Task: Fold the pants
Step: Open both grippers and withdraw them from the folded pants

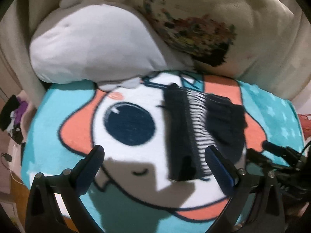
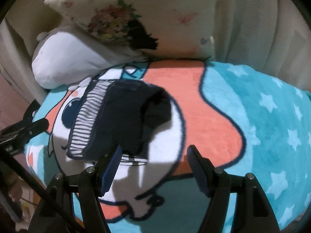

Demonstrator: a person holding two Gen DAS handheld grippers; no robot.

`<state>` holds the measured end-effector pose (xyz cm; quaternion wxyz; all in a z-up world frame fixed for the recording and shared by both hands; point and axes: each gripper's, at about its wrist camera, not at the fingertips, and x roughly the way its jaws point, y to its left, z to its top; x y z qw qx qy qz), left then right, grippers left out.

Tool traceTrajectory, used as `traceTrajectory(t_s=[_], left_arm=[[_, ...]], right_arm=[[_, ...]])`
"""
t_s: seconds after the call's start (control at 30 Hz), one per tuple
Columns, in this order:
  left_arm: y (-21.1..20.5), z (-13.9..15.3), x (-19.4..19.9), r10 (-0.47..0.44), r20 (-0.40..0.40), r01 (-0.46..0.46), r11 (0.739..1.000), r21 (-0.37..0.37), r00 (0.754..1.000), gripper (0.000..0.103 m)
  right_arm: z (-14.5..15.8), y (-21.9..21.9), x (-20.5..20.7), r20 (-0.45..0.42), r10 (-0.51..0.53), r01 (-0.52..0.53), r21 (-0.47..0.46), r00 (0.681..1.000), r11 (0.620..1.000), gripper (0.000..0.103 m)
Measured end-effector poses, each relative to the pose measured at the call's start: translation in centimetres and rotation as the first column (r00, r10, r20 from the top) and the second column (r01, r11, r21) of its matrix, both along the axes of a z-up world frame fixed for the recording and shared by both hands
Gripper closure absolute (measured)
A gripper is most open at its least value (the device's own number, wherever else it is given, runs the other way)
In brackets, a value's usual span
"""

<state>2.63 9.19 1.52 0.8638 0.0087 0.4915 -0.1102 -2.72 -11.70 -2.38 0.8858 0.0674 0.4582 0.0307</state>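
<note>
The pants (image 1: 202, 124) are a small dark navy bundle with a navy-and-white striped panel. They lie folded on the cartoon blanket (image 1: 68, 120). They also show in the right wrist view (image 2: 120, 116), just beyond the fingertips. My left gripper (image 1: 155, 155) is open and empty, held above the blanket, with the pants ahead and to its right. My right gripper (image 2: 154, 155) is open and empty, its left finger (image 2: 112, 167) close to the near edge of the pants. The right gripper also shows at the right edge of the left wrist view (image 1: 276, 155).
A white plush pillow (image 1: 93, 48) and a cream flower-print cushion (image 1: 194, 19) lie against the sofa back beyond the blanket. The blanket with white stars (image 2: 262, 116) spreads to the right. Clutter (image 1: 11, 112) sits on the floor at the left.
</note>
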Motion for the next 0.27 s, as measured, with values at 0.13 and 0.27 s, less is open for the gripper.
traceTrajectory(t_s=[0.13, 0.27], left_arm=[[-1.8, 0.0, -1.0, -0.024, -0.007, 0.025, 0.998, 0.058, 1.000, 0.000], [-2.7, -0.3, -1.7, -0.042, -0.034, 0.045, 0.995, 0.084, 0.999, 0.000]], right_arm=[[-0.1, 0.3, -0.4, 0.001, 0.011, -0.011, -0.009, 1.000, 1.000, 0.029], [0.0, 0.4, -0.6, 0.006, 0.007, -0.007, -0.014, 1.000, 1.000, 0.028]])
